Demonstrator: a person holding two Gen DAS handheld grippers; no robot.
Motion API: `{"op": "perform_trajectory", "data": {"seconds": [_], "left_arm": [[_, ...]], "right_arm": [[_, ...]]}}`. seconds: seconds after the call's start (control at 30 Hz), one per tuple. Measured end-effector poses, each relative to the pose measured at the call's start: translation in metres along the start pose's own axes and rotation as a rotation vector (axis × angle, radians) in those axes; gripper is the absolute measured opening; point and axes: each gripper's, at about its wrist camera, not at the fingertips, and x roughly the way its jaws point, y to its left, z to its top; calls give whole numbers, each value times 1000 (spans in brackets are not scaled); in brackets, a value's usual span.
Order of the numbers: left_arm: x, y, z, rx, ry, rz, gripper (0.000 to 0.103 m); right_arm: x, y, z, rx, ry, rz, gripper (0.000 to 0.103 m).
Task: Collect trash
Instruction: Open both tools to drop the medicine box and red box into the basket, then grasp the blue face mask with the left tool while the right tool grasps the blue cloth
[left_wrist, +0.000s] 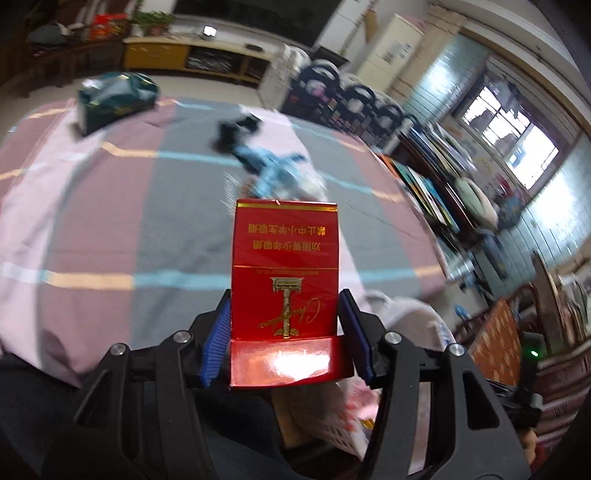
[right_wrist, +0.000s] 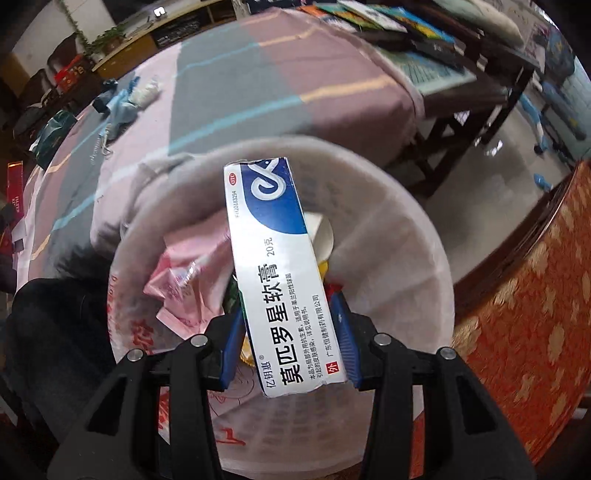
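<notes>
My left claw (left_wrist: 283, 332) grips a red pack (left_wrist: 284, 269) between its blue pads, above the striped cloth (left_wrist: 92, 229). My right claw (right_wrist: 291, 332) clamps a white-blue ointment box (right_wrist: 280, 273) over the lined bin (right_wrist: 388, 206), where pink wrappers (right_wrist: 192, 273) lie. On the cloth sit a green carton (left_wrist: 110, 99) and blue scraps (left_wrist: 266, 166).

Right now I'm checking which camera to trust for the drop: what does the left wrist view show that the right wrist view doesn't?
Only the left wrist view shows the left gripper, jaws shut on a red cigarette pack.

Only the right wrist view shows the right gripper holding a white and blue ointment box over the open trash bag, with pink wrappers inside.

Both show the striped bedcover, the green box and the blue crumpled item.
</notes>
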Motion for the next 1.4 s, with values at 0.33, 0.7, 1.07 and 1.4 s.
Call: {"op": "perform_trajectory", "data": {"seconds": [0.33, 0.7, 1.07, 1.4], "left_arm": [[46, -112, -63, 301, 234, -226, 57], [79, -140, -83, 412, 315, -222, 84], [69, -39, 13, 112, 126, 144, 66], [164, -25, 125, 174, 116, 288, 80]], "right_arm": [[1, -26, 13, 149, -103, 97, 72], [-7, -57, 30, 213, -165, 93, 73], [-9, -14, 44, 110, -185, 124, 73], [9, -9, 51, 95, -129, 151, 73]]}}
